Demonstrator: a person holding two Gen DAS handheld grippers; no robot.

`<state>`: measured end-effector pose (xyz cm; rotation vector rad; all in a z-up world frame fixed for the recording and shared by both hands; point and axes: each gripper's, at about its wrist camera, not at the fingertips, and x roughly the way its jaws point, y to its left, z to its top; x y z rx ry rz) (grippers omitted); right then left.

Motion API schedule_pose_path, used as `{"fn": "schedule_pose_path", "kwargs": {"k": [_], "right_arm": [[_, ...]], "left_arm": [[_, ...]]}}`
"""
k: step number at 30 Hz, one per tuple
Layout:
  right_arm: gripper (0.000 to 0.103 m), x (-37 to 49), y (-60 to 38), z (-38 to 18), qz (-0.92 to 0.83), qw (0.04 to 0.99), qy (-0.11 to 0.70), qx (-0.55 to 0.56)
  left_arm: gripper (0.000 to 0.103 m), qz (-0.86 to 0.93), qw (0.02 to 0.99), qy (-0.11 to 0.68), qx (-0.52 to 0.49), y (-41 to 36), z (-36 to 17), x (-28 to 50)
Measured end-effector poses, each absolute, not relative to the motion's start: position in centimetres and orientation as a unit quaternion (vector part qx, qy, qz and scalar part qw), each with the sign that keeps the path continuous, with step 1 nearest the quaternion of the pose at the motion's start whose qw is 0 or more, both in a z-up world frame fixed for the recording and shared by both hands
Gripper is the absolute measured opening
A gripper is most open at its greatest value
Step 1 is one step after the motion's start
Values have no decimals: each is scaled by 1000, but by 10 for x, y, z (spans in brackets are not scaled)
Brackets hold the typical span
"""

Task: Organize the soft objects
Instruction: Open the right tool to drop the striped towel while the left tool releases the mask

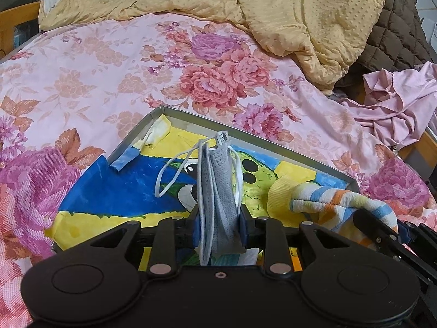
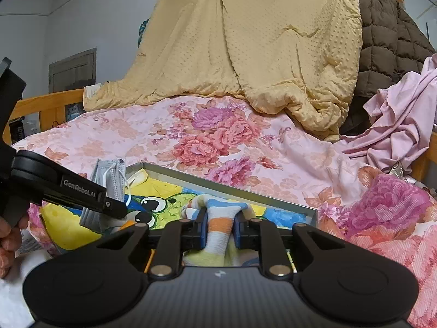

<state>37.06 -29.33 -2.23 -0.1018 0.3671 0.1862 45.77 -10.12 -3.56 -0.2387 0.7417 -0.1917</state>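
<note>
- Two grippers, both loaded: your left gripper (image 1: pixel 220 220) has its blue pads pressed on a folded grey face mask (image 1: pixel 218 191), which stands upright between them at 6 o'clock in the left wrist view, white ear loops hanging off both sides.
- Your right gripper (image 2: pixel 220 229) is clamped on a striped sock (image 2: pixel 218 218), banded blue, orange and yellow.
- Only the right wrist view shows your hand (image 2: pixel 8 243), at 9 o'clock, and the mask seen side-on at 10 o'clock.
- Only the left wrist view shows the sock's yellow cuff (image 1: pixel 281 196), at 3 o'clock, lying inside the tray.
- Both loads sit over the shallow grey tray (image 1: pixel 300 157) with its cartoon picture; its raised far rim runs from 11 to 3 o'clock.
- Beyond the rim, the floral sheet (image 1: pixel 95 68) lies flat and bare toward 12 o'clock.
- Farthest, a yellow blanket (image 2: pixel 259 41) is heaped at 12, a pink garment (image 2: pixel 404 117) at 3 o'clock.
</note>
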Motion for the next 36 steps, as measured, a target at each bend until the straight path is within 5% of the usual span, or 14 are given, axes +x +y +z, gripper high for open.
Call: {"fn": "schedule_pose_path", "kwargs": {"k": [18, 30, 36], "right_arm": [[47, 374, -299, -23, 92, 976, 194, -38], [67, 370, -303, -19, 91, 978, 186, -29], [85, 365, -307, -15, 83, 980, 180, -15]], "left_arm": [[37, -87, 920, 369, -102, -104, -34, 450], [52, -77, 918, 379, -87, -105, -30, 443], [71, -63, 919, 380, -88, -102, -26, 438]]}}
